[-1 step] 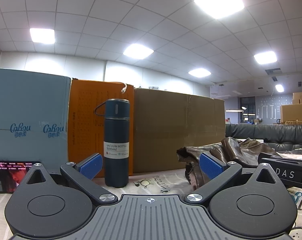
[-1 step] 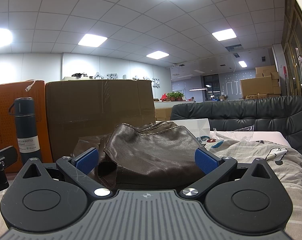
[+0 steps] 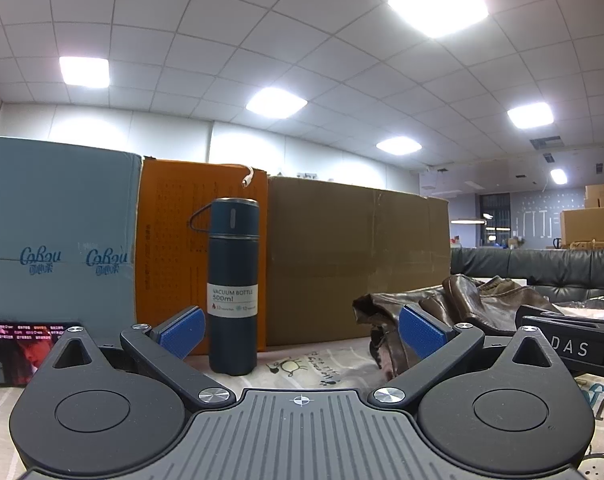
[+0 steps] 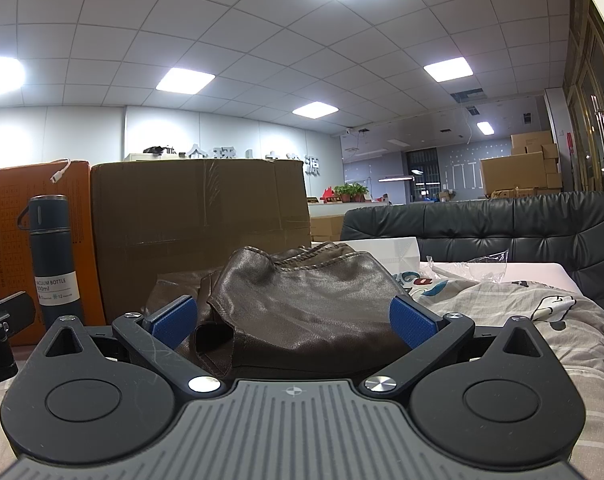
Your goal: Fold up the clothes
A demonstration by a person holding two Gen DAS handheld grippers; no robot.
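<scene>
The left gripper (image 3: 302,330) is spread wide, its jaws level and nothing between them; a bottle (image 3: 233,288) stands upright just beyond its left finger, toward the back edge of the bed sheet (image 3: 330,364). The right gripper (image 4: 293,322) is likewise spread wide, with the crumpled brown garment (image 4: 302,308) lying on the sheet right ahead of it, unpinched. Behind bottle and garment, along the back edge, stand an orange box (image 3: 169,248) and a brown carton (image 3: 354,260). A sofa (image 4: 502,232) sits beyond.
</scene>
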